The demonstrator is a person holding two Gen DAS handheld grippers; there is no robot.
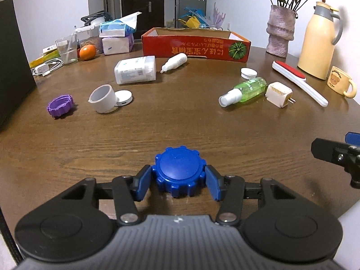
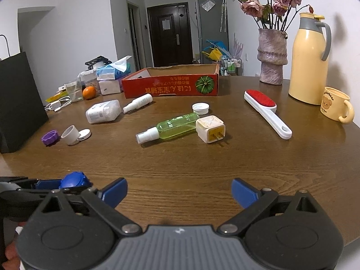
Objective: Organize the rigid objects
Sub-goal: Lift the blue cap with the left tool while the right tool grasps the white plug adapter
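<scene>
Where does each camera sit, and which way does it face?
Left wrist: rides the left gripper, facing across the brown wooden table; its blue pads touch a blue ridged plastic cap; the right gripper's finger shows at the right edge.
Right wrist: rides the open right gripper, facing likewise.
Shared: cap, red cardboard box, green spray bottle.

The left gripper (image 1: 178, 181) has its blue pads (image 1: 142, 185) pressed on both sides of a blue ridged cap (image 1: 180, 171), which sits on the wooden table (image 1: 157, 130). Farther away lie a purple cap (image 1: 60, 105) and a green spray bottle (image 1: 244, 91). A red cardboard box (image 1: 195, 47) stands behind.
</scene>
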